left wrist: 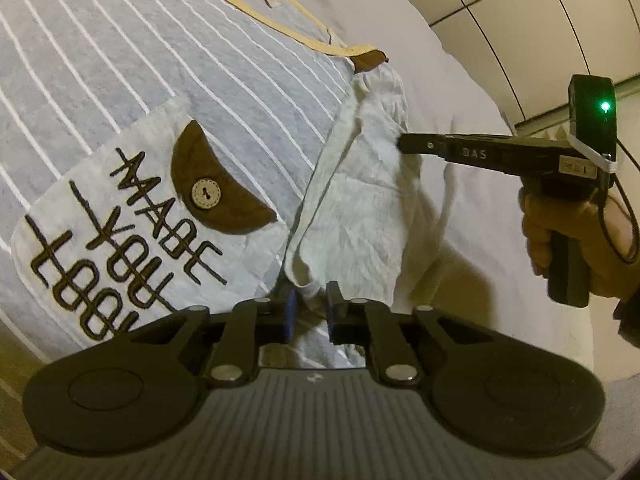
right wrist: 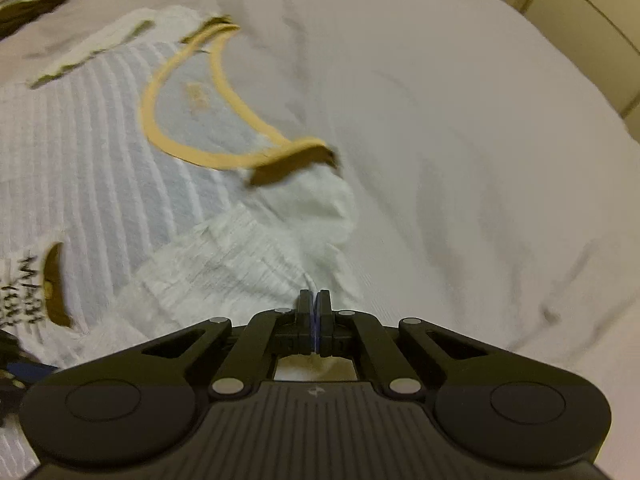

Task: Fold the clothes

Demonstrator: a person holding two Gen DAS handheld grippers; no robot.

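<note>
the bed [right wrist: 460,120], under a white sheet, carried the striped shirt [left wrist: 120,60] flat, collar toward the far edge, cream sleeve [left wrist: 360,168] at the near right edge. my right gripper [right wrist: 315,312] was clamped shut on the sleeve cloth; my left gripper [left wrist: 310,300] had its fingers parted around the sleeve hem, not yet pinched. i judged the fold needed both holds level, sleeve carried inward taut. a panelled wall [left wrist: 540,20] stood behind the bed.

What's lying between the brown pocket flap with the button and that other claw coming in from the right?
In the left wrist view, striped blue shirt fabric, then the white sleeve. The right claw touches that sleeve.
</note>
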